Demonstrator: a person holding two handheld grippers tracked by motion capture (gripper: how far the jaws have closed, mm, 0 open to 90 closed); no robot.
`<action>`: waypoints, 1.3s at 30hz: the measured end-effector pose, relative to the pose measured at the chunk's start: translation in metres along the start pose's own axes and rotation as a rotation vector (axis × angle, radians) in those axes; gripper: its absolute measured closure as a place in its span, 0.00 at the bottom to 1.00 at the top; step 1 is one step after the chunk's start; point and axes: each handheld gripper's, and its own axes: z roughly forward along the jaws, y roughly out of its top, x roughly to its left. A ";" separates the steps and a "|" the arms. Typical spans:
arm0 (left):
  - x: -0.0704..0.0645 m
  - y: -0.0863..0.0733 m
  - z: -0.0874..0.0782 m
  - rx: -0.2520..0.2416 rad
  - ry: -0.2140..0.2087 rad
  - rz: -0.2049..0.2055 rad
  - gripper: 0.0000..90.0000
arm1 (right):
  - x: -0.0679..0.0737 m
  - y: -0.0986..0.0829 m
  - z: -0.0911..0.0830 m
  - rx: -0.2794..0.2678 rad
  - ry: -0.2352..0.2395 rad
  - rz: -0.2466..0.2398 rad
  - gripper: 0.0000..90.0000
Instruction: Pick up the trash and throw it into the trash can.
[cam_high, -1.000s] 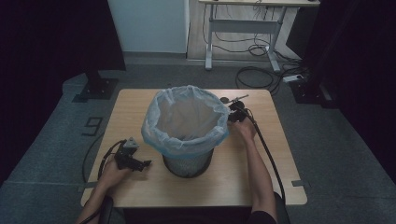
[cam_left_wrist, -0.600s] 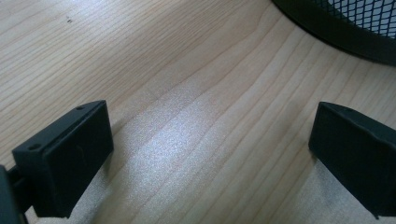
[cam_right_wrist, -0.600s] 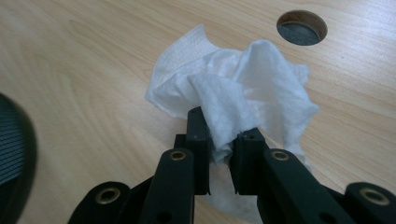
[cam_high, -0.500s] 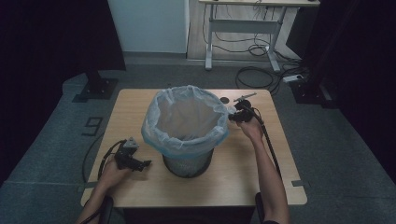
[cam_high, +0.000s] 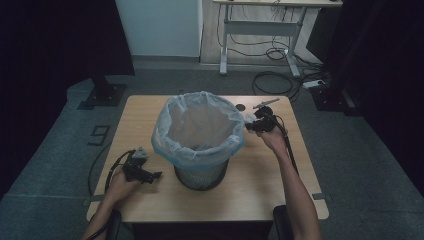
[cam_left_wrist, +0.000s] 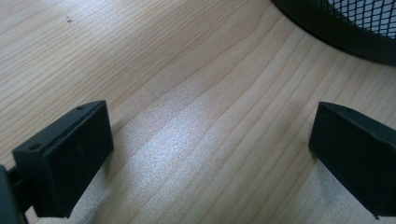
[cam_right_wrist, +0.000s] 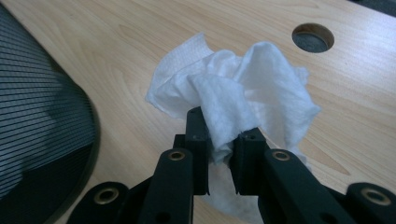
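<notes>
The right tool (cam_right_wrist: 219, 140) is clenched on a crumpled white tissue (cam_right_wrist: 247, 93) at frame centre; the left tool (cam_left_wrist: 210, 158) is released above the wood-grain counter (cam_left_wrist: 187, 70). The mesh bin (cam_high: 200, 172) holds a thin plastic bag (cam_high: 200, 125).

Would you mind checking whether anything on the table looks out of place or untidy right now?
Nothing stands out. The bin stands upright on the table, its bag folded evenly over the rim. The only loose item, a crumpled tissue, is clamped in the right tool beside the bin. The left tool is open over bare wood.
</notes>
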 end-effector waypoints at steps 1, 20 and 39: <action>0.000 0.000 0.000 0.000 0.000 0.000 0.00 | 0.002 0.001 -0.004 -0.001 0.002 0.001 0.87; -0.001 0.000 0.000 0.000 0.001 0.000 0.00 | 0.017 0.018 -0.064 -0.043 0.042 -0.023 0.87; 0.000 0.000 -0.001 0.003 0.001 0.003 0.00 | 0.027 0.042 -0.116 -0.055 0.045 -0.031 0.87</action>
